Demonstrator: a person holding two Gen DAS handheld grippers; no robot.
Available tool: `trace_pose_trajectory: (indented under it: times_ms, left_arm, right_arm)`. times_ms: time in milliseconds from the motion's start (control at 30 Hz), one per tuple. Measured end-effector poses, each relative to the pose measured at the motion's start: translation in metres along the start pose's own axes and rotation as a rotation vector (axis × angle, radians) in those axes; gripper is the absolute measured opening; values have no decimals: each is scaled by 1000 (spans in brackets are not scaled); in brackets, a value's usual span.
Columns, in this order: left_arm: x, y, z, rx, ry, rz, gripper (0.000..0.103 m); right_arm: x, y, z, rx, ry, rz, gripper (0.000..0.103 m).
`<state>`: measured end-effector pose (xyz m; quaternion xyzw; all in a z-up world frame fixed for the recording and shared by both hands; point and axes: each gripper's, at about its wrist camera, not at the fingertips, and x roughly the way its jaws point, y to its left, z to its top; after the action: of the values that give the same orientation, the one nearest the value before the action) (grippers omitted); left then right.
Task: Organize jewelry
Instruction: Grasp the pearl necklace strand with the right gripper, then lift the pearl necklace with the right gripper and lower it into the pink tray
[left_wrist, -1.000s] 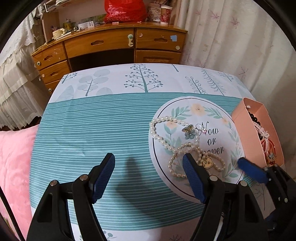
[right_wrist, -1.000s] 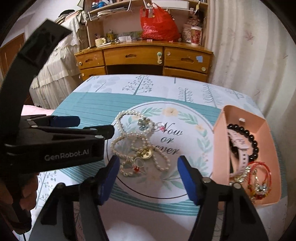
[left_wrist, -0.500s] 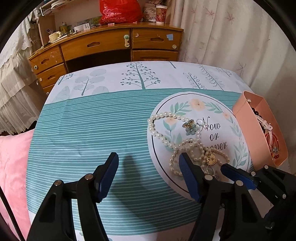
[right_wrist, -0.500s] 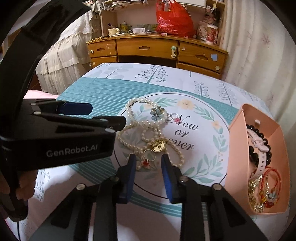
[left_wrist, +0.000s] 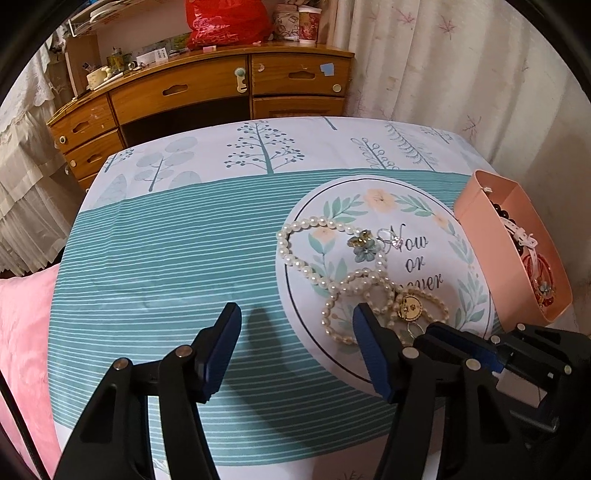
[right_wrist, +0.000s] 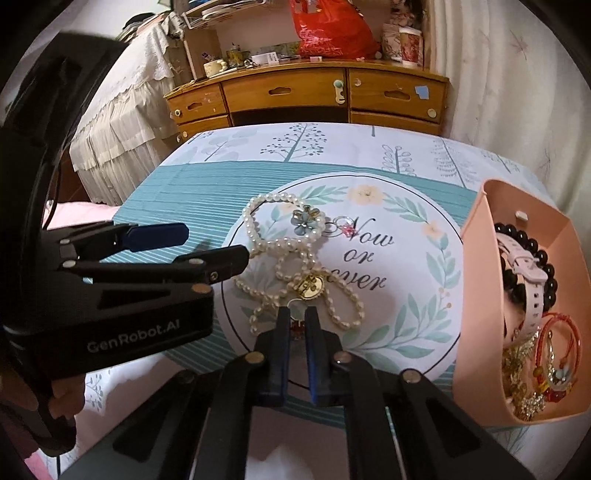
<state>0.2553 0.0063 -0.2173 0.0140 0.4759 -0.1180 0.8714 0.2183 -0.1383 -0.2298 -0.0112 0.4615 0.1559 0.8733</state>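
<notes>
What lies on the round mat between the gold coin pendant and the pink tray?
In the right wrist view, only bare printed mat lies between the gold coin pendant and the pink tray: lettering and leaves, no jewelry.

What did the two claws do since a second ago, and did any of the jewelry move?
The right claw snapped shut from wide open, pinching the small red charm at the near end of the jewelry pile. The left claw narrowed a little and is closing further with nothing between its fingers. The pearl strands, flower brooch and gold pendant lie as before, and the pink box stayed put.
</notes>
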Motion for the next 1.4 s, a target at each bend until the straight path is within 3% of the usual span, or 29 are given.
trace_pose_trajectory:
  times_ms: [300, 567, 633, 700, 767, 1033, 1167, 1400]
  left_arm:
    - [1, -22, -2, 61, 20, -87, 61]
    - [13, -43, -6, 136, 62, -35, 63]
    - [12, -48, -8, 161, 48, -41, 51]
    - [9, -52, -8, 168, 42, -47, 29]
    - [8, -53, -9, 149, 42, -49, 9]
    - [-2, -40, -21, -116, 67, -101, 7]
    - [-11, -42, -33, -165, 78, -132, 3]
    - [-26, -42, -49, -196, 92, -121, 3]
  right_arm:
    - [-19, -31, 5, 105, -18, -15, 8]
    - [-30, -47, 5, 152, -32, -36, 8]
    - [-31, -50, 5, 159, -37, -43, 8]
    - [-34, -53, 6, 174, -46, -47, 8]
    - [-37, -56, 6, 193, -52, -43, 8]
    - [-50, -63, 2, 195, -66, -50, 8]
    - [-56, -66, -2, 219, -72, -42, 8]
    - [-68, -68, -12, 212, -78, -25, 8]
